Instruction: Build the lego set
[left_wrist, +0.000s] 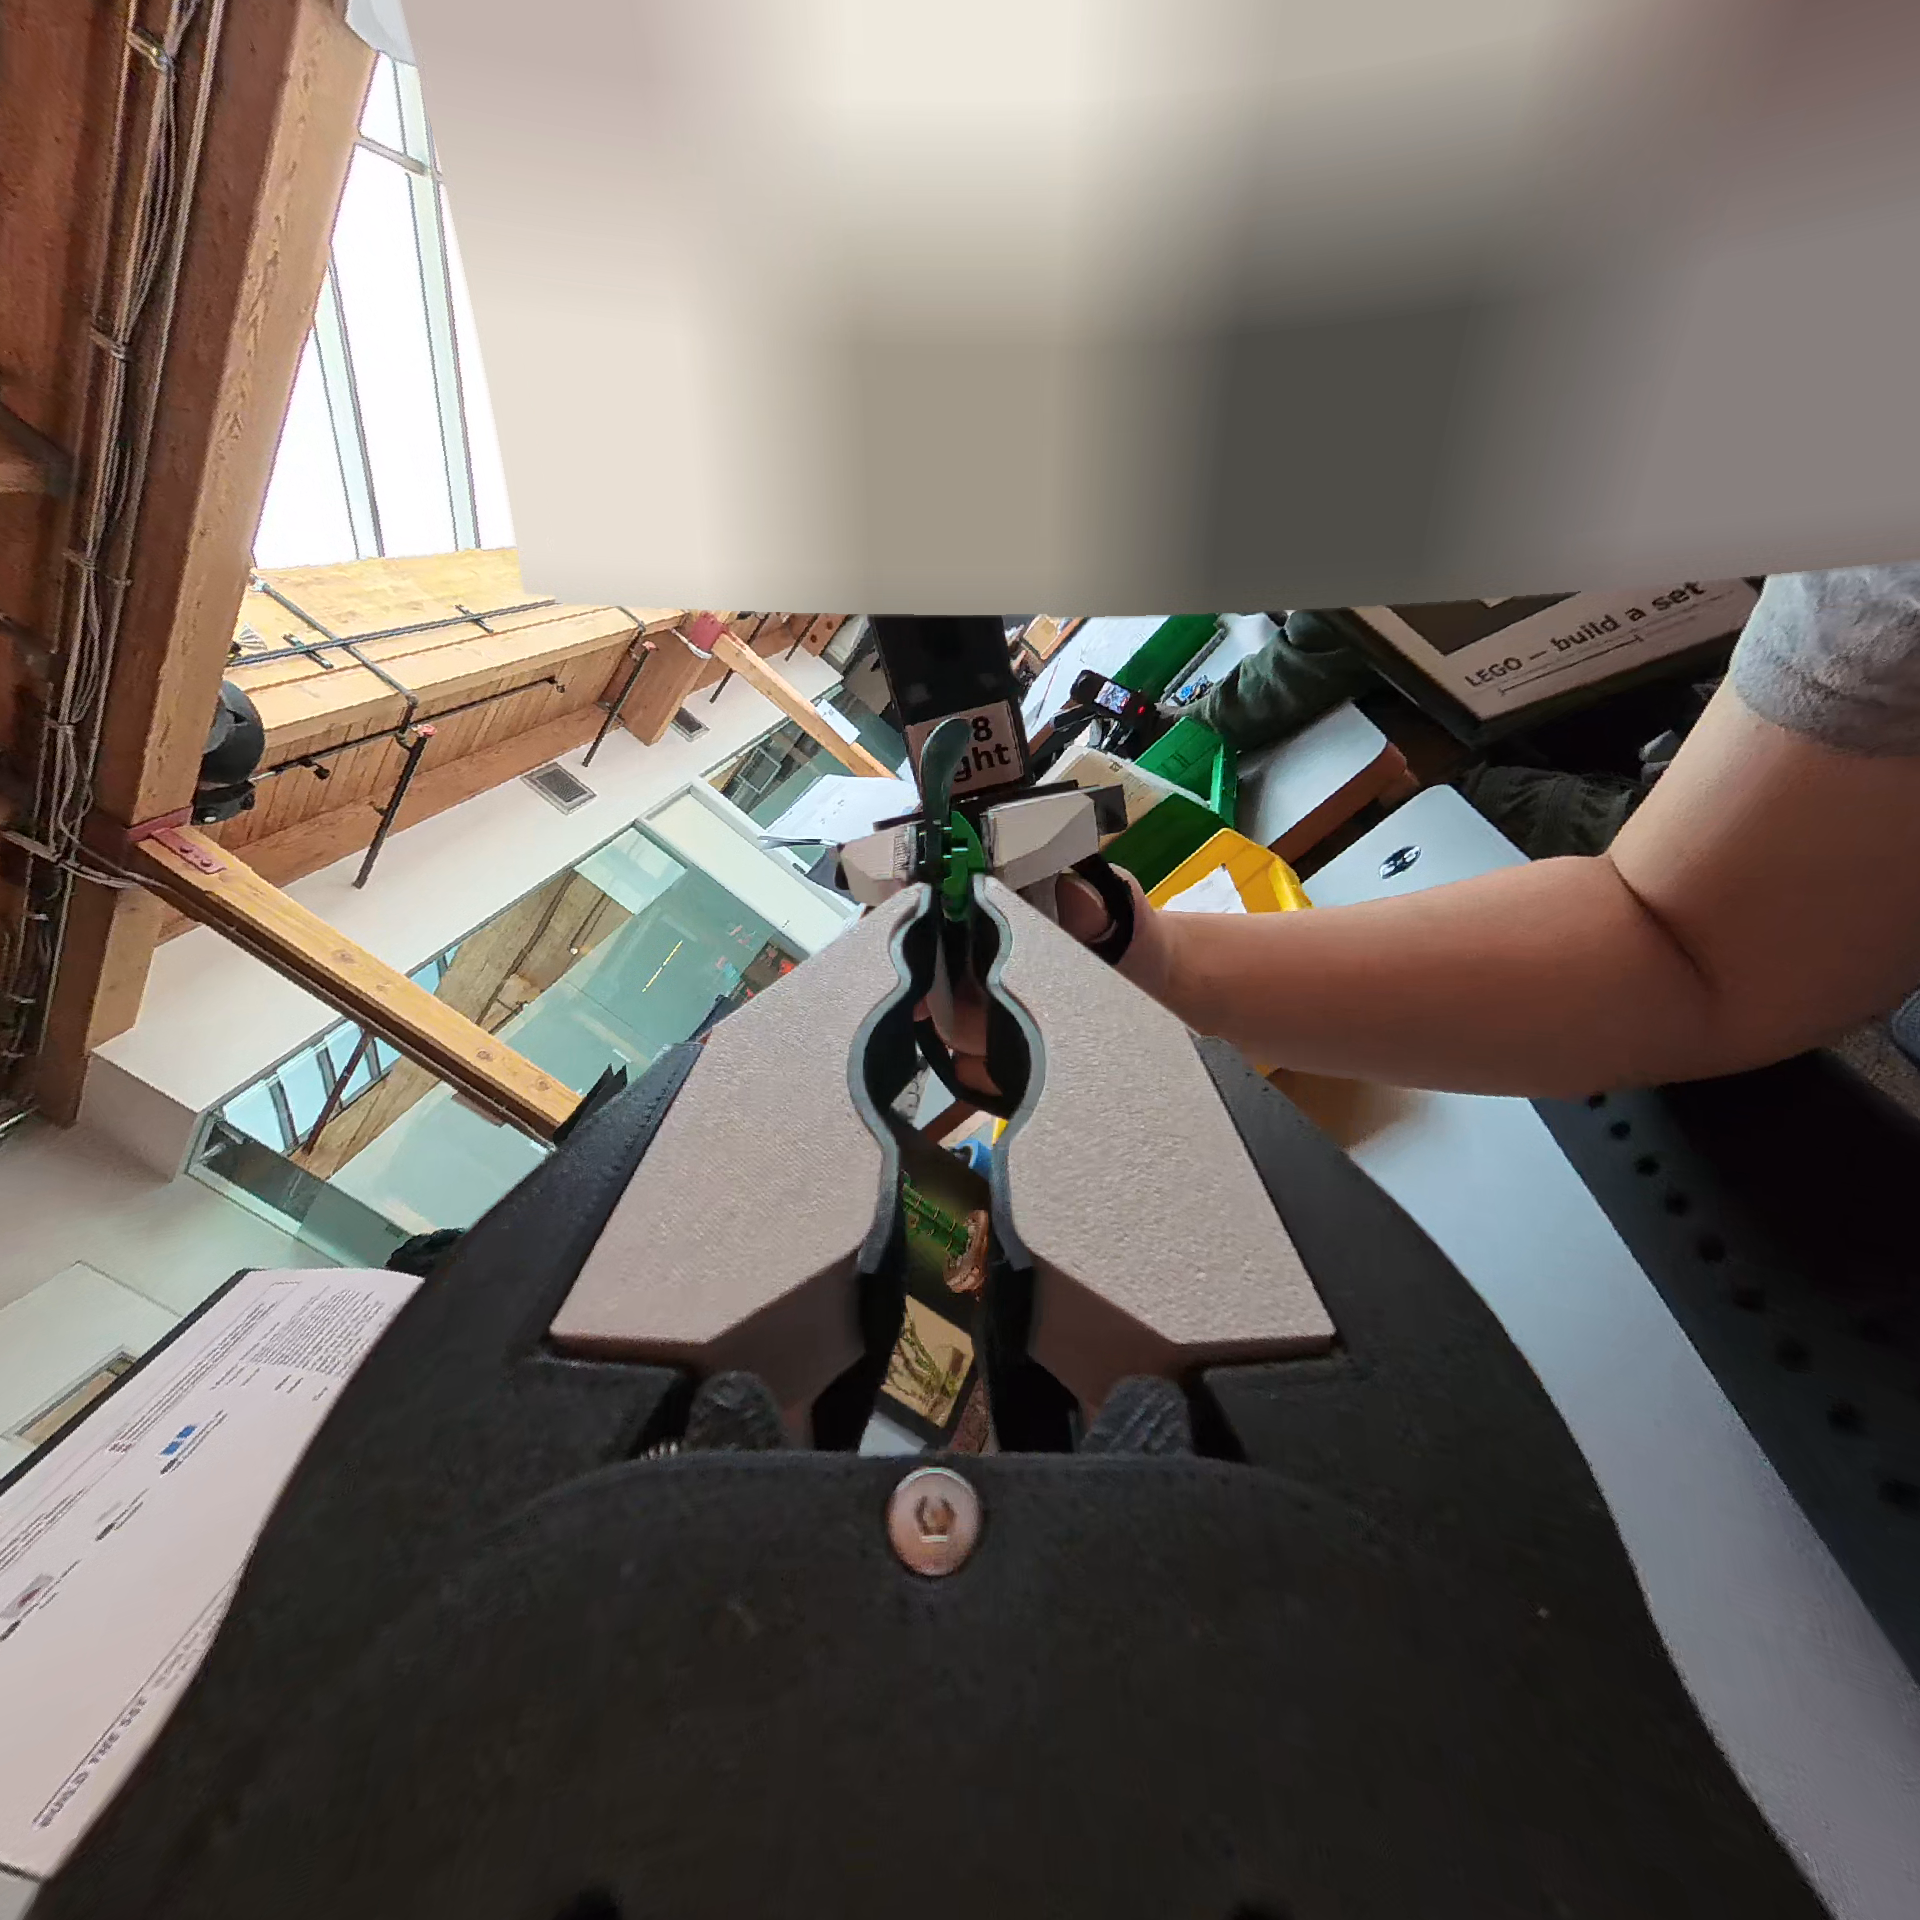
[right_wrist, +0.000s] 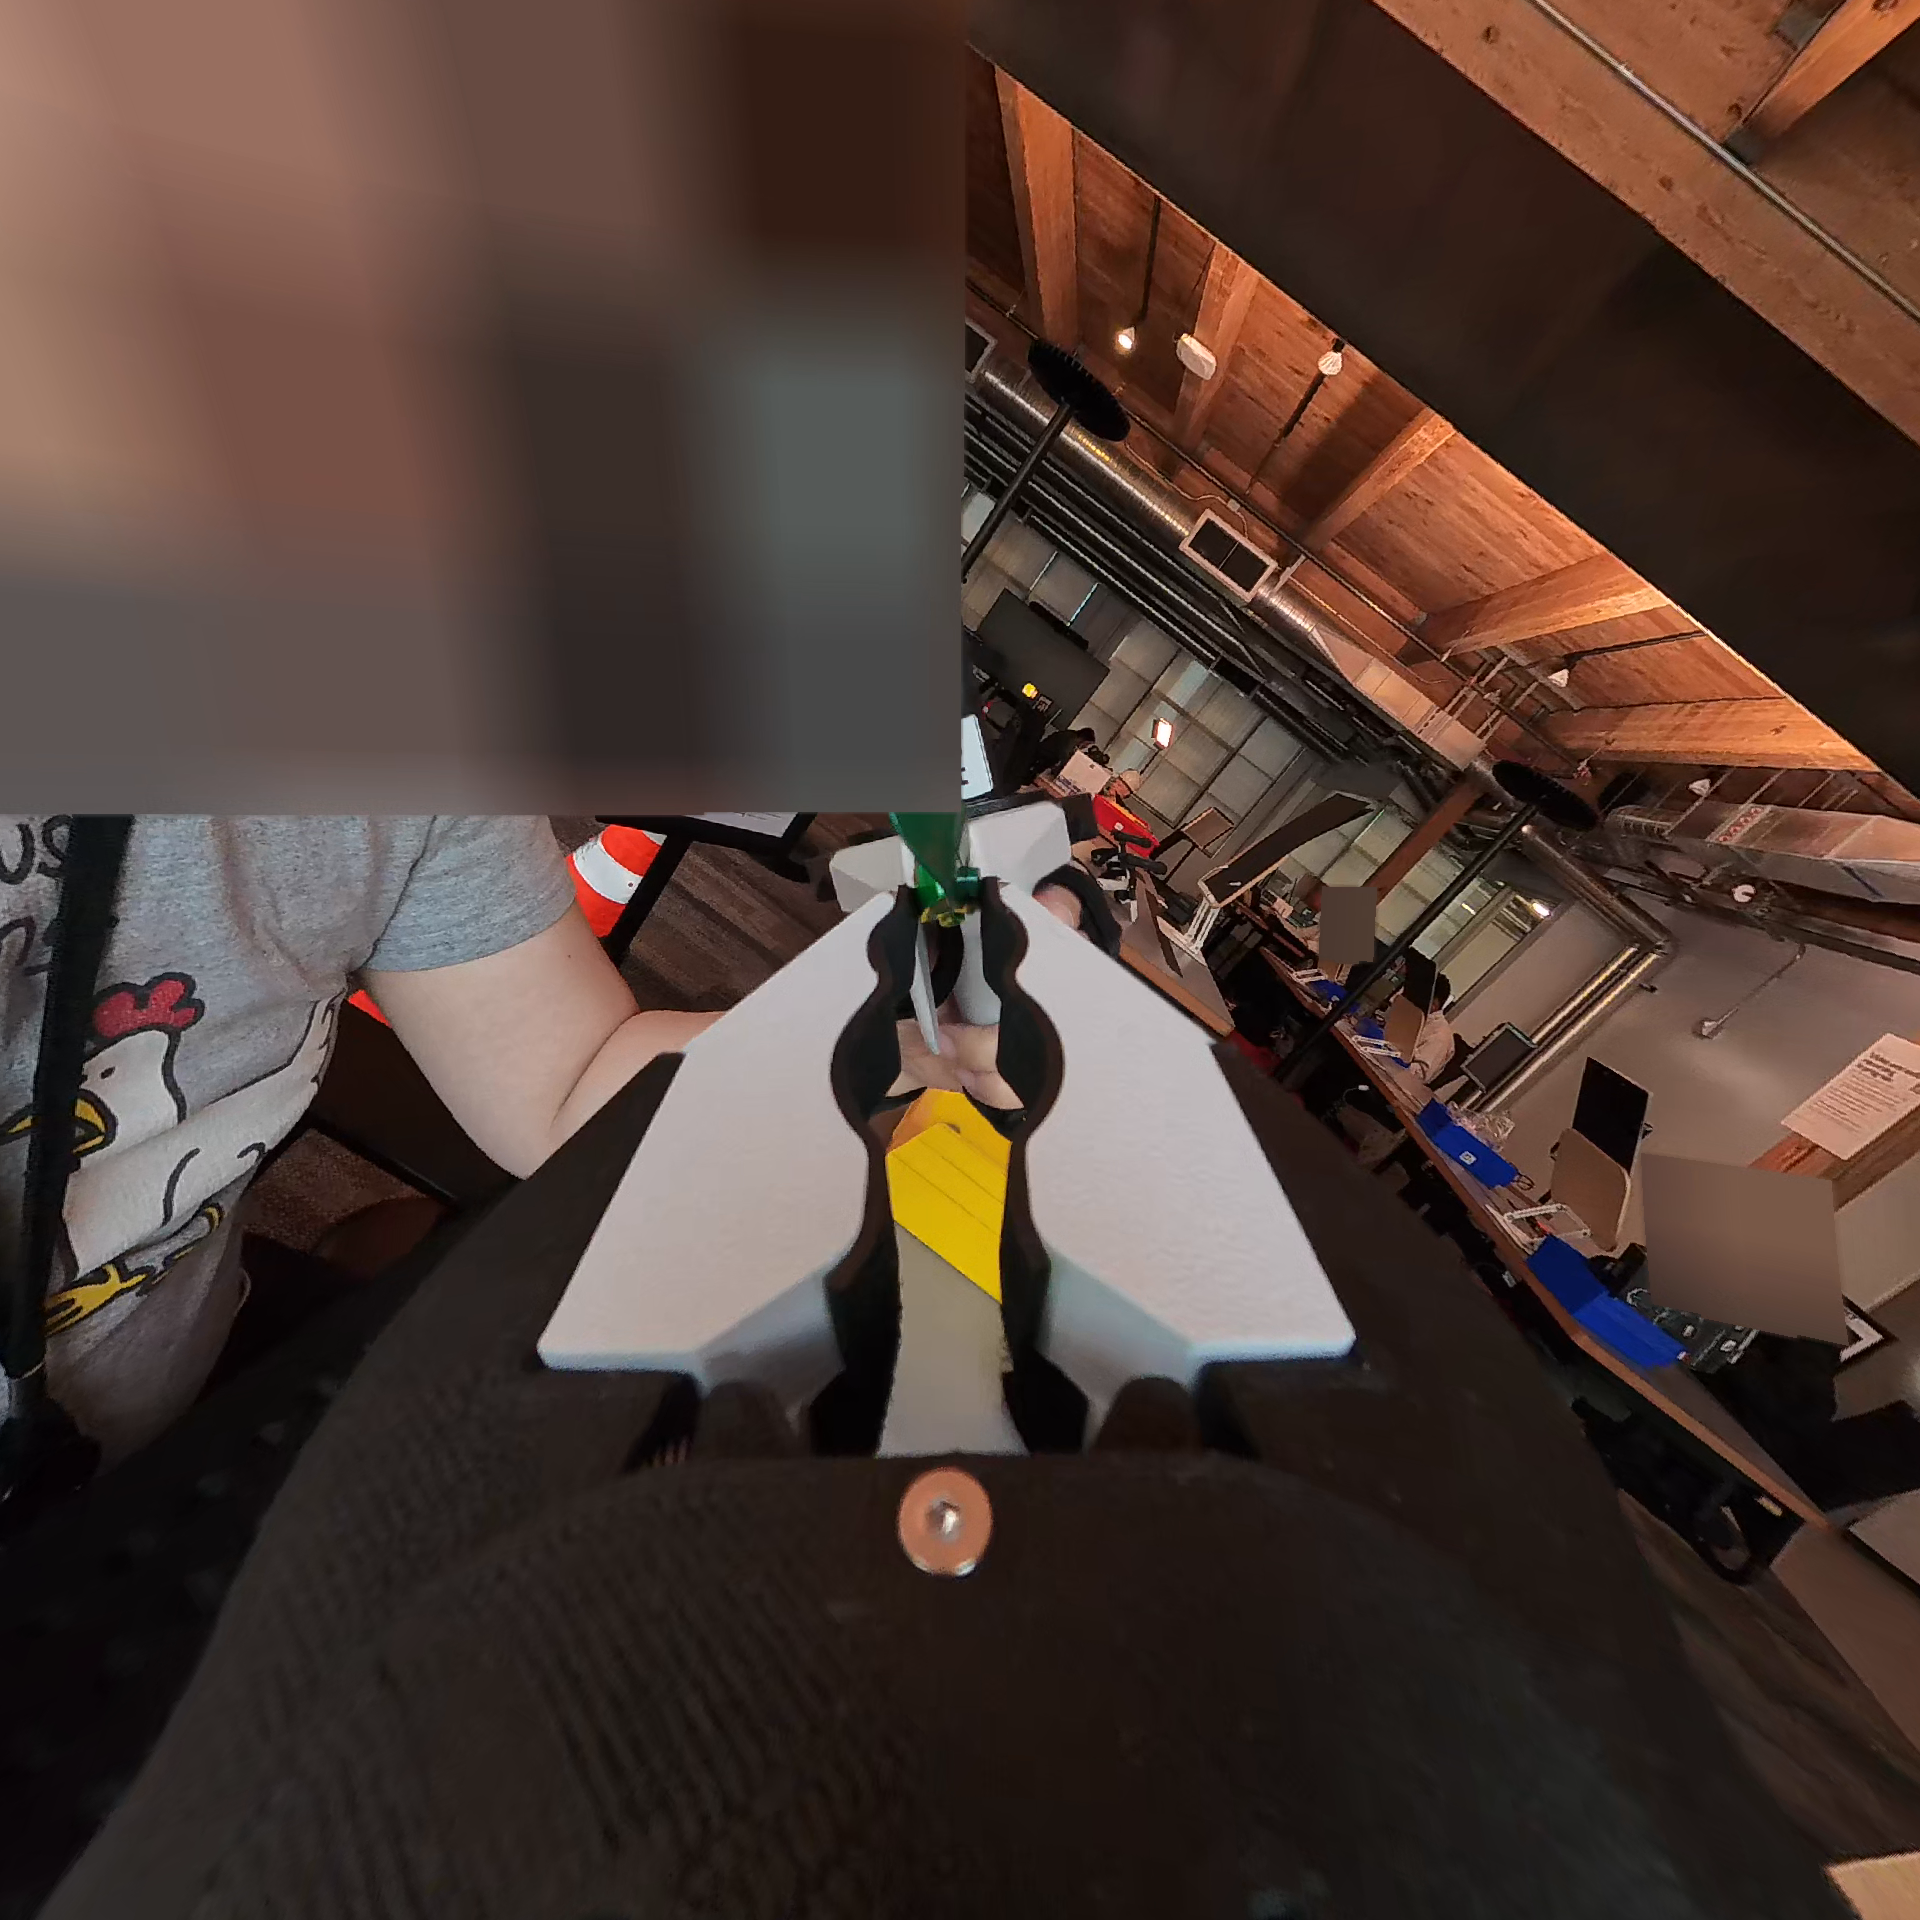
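Green plastic, a small leafy lego piece (left_wrist: 951, 852), sits raised well above the table (left_wrist: 1538, 1247), pinched at the tips where the left gripper (left_wrist: 948, 902) and right gripper (right_wrist: 943, 902) meet nose to nose. Both sets of jaws are narrowed onto it. This looks like a mid-air join; next comes a firm, aligned squeeze without twisting the thin leaf (right_wrist: 925, 847).
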